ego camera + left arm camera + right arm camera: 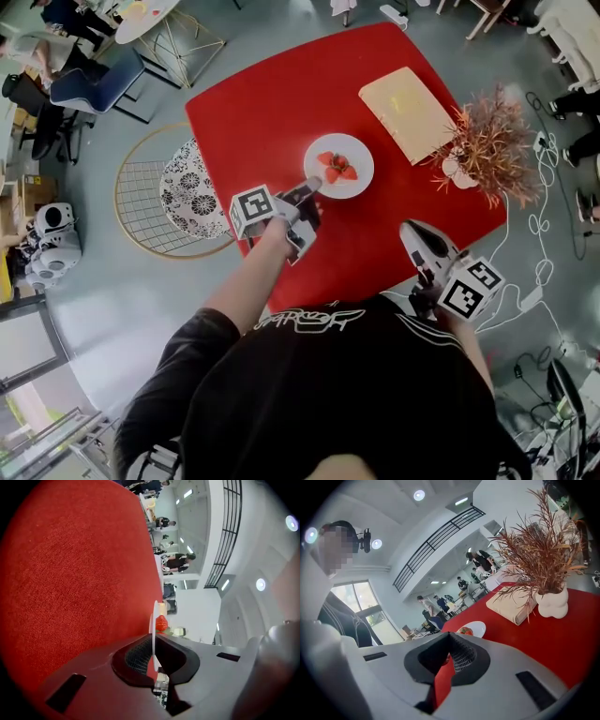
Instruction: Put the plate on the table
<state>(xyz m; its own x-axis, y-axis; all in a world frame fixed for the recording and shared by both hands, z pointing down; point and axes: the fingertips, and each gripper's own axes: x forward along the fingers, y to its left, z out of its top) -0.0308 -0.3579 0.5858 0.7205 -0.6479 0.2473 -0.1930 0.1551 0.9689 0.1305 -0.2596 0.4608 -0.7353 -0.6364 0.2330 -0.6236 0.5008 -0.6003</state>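
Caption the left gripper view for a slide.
Left gripper shut on the rim of a plate carrying a strawberry, red table alongside.

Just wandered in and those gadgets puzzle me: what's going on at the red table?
A person stands over the red cloth-covered table with a hand-held gripper in each hand. The left gripper has its fingers clamped on the rim of a round white plate that carries red strawberries, and the plate looks set down on the table, or very nearly so. The right gripper hangs by the table's near edge, fingers closed on nothing.
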